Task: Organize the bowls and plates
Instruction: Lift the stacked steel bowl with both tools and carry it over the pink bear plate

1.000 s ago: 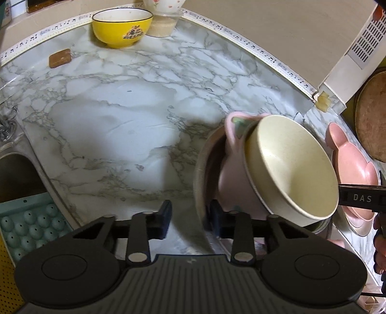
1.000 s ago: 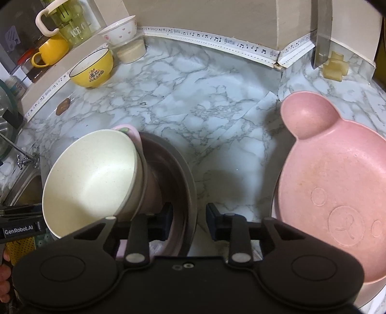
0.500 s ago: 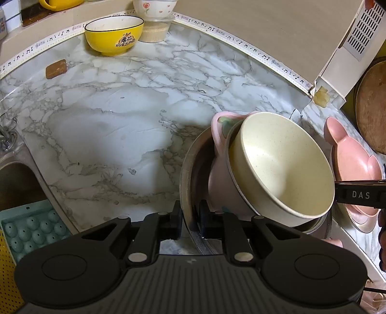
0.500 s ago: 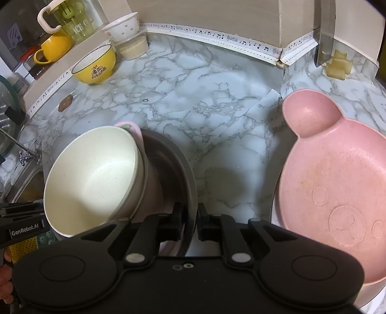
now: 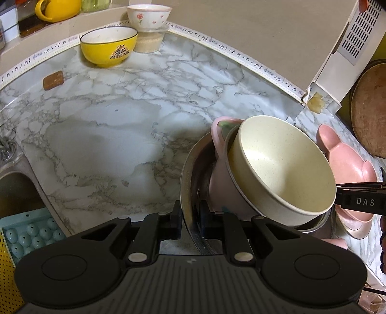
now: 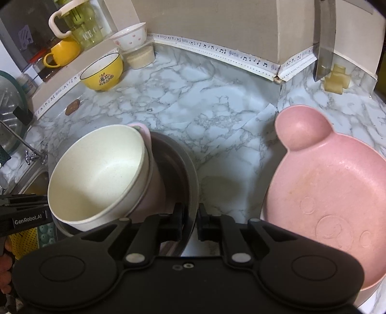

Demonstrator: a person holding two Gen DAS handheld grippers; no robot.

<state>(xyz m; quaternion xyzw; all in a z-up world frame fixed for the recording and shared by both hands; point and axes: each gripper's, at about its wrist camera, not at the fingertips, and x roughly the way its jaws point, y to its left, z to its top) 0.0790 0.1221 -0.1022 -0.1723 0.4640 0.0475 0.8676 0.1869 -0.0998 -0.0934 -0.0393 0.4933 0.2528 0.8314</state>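
Observation:
A steel bowl [image 5: 187, 174] holds a tilted pink bowl [image 5: 218, 131] with a cream bowl [image 5: 282, 166] nested in it. My left gripper [image 5: 190, 221] is shut on the steel bowl's near rim. My right gripper [image 6: 189, 223] is shut on the opposite rim of the steel bowl [image 6: 190, 169]; the cream bowl [image 6: 101, 174] and pink bowl [image 6: 144, 131] lean left there. A pink bear-shaped plate [image 6: 323, 193] lies to the right, also in the left wrist view [image 5: 347, 159].
A yellow bowl [image 5: 108, 47], a white flowered bowl [image 5: 148, 15] on a lidded container and a brown block [image 5: 53, 80] stand at the marble counter's back. The sink [image 5: 14, 190] with a teal tray [image 5: 26, 231] is at left. A knife [image 6: 324, 38] hangs by the wall.
Both grippers closed from open onto opposite rims of the steel bowl. The views have risen slightly, with the stack of bowls held between them.

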